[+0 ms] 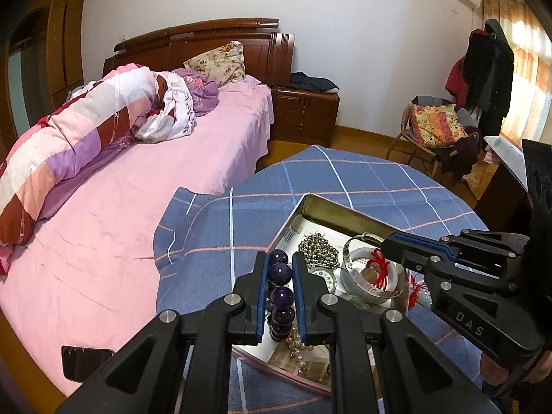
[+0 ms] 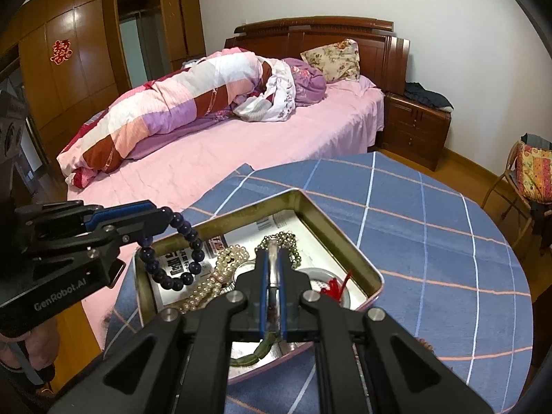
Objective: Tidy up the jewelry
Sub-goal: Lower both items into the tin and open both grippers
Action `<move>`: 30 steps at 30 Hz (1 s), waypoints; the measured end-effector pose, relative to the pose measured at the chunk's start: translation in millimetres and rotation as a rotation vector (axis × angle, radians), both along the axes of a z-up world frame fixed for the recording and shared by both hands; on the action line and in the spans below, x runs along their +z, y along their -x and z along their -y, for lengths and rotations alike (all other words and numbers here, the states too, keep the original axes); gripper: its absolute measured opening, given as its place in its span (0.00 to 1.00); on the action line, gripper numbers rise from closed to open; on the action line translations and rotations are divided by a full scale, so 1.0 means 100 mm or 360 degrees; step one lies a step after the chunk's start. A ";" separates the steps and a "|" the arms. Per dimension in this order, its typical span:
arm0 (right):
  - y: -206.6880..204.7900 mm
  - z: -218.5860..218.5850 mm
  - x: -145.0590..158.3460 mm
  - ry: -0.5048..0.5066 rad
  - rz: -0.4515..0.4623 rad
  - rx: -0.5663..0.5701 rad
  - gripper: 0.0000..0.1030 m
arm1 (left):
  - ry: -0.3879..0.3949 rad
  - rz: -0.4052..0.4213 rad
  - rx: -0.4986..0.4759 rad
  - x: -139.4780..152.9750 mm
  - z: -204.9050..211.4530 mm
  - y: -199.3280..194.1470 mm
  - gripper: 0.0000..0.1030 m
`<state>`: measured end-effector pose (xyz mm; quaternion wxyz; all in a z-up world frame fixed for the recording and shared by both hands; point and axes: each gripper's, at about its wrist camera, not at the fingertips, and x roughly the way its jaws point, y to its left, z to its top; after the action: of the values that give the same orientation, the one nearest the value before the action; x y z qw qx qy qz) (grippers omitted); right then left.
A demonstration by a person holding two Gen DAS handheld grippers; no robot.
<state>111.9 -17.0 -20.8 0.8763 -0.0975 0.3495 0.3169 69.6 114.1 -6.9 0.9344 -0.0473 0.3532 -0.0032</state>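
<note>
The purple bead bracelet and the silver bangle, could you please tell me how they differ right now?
The purple bead bracelet is a loop of dark round beads; the silver bangle is one rigid metal band with red thread. The bracelet hangs from the left hand-held gripper, the bangle from the right hand-held gripper. Both are over the tin.

We've got the right gripper [image 2: 272,258] clamped on a silver bangle [image 2: 272,277] over the open tin [image 2: 331,220] on the blue checked cloth [image 2: 431,241]. Our left gripper [image 2: 162,220] comes in from the left, holding a dark bead bracelet [image 2: 188,252] that dangles into the tin beside the pearls [image 2: 220,269]. Pink bed [image 2: 276,145] behind.
</note>
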 end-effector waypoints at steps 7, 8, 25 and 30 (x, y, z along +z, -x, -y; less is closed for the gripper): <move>-0.03 -0.04 -0.07 0.0005 -0.0024 -0.0006 0.07 | -0.0012 -0.0020 -0.0005 -0.04 0.00 -0.04 0.13; -0.03 -0.05 -0.08 0.0007 -0.0028 -0.0004 0.07 | -0.0018 -0.0022 -0.0003 -0.05 0.00 -0.04 0.13; -0.04 -0.10 -0.13 0.0009 -0.0025 -0.0022 0.07 | -0.0073 -0.0085 -0.0038 -0.21 0.04 -0.10 0.13; -0.09 -0.05 -0.15 0.0014 -0.0026 -0.0057 0.07 | -0.0118 -0.0124 -0.0078 -0.32 0.14 -0.10 0.13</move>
<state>120.6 -11.5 -35.5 0.8785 -0.0926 0.3599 0.3003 79.9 99.6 -39.2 0.9206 -0.0040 0.3903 -0.0111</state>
